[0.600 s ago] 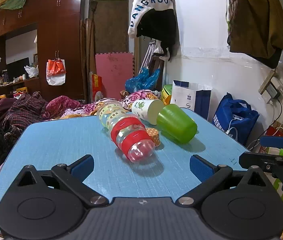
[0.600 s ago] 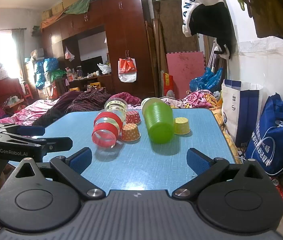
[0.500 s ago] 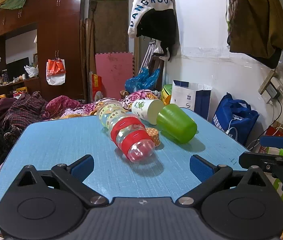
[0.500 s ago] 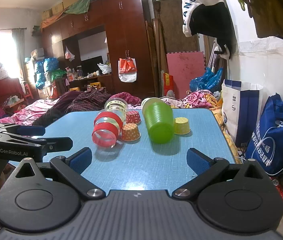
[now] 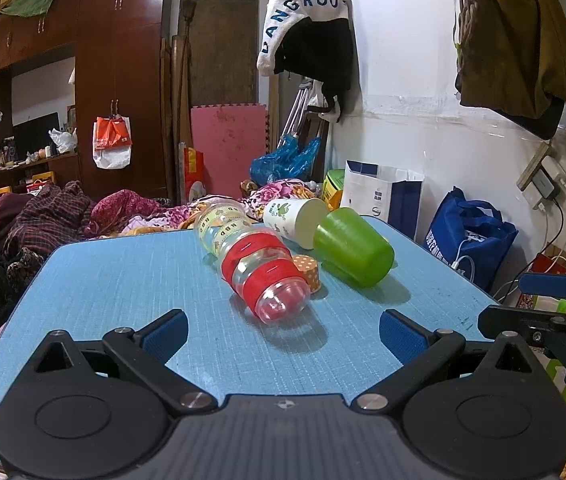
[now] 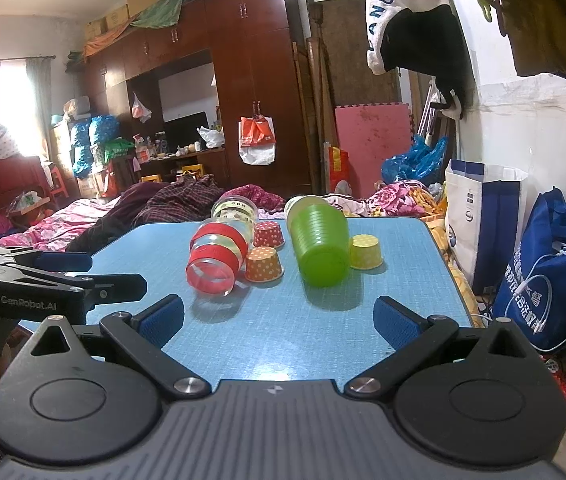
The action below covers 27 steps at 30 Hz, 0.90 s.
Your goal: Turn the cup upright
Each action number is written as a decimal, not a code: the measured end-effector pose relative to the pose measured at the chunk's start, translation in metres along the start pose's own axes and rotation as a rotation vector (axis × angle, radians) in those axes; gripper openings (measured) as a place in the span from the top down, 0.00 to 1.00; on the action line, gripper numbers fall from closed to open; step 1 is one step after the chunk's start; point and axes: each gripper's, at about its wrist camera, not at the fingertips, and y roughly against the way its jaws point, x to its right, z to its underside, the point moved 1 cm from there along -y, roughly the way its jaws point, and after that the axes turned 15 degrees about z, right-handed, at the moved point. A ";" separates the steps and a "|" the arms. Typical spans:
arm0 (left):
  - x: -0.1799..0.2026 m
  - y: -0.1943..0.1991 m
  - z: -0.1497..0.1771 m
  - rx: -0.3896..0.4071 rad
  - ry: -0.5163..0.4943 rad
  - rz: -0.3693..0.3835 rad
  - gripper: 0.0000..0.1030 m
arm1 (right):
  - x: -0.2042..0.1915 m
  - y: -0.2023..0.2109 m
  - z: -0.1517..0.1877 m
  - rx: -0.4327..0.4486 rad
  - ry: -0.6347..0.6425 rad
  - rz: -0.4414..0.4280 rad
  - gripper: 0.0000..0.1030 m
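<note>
A green plastic cup (image 5: 353, 248) lies on its side on the blue table (image 5: 131, 276), base toward me; it also shows in the right wrist view (image 6: 319, 246). A clear cup with red bands (image 5: 267, 278) lies on its side beside it, seen too in the right wrist view (image 6: 217, 262). Behind it lies a clear cup with yellow bands (image 5: 219, 226). A white paper cup (image 5: 297, 222) lies behind the green one. My left gripper (image 5: 281, 332) is open and empty, short of the red-banded cup. My right gripper (image 6: 279, 316) is open and empty, short of the green cup.
Small paper baking cups stand upside down on the table: orange dotted (image 6: 263, 265), red dotted (image 6: 269, 234), yellow (image 6: 365, 252). A white bag (image 6: 483, 216) and a blue bag (image 6: 547, 276) stand right of the table by the wall. A cluttered bed (image 6: 83, 216) lies behind.
</note>
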 end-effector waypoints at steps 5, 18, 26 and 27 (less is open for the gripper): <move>-0.001 0.000 0.001 0.000 0.000 0.000 0.00 | -0.002 -0.001 0.001 0.005 0.007 -0.011 0.01; -0.001 0.000 0.001 0.010 0.010 -0.001 0.00 | 0.000 -0.003 0.002 0.016 0.000 -0.024 0.01; -0.002 0.001 0.002 0.011 0.008 0.000 0.00 | 0.000 -0.003 0.002 0.017 0.003 -0.024 0.01; -0.003 0.002 0.002 0.011 0.009 0.000 0.00 | 0.001 -0.003 0.002 0.017 0.003 -0.024 0.01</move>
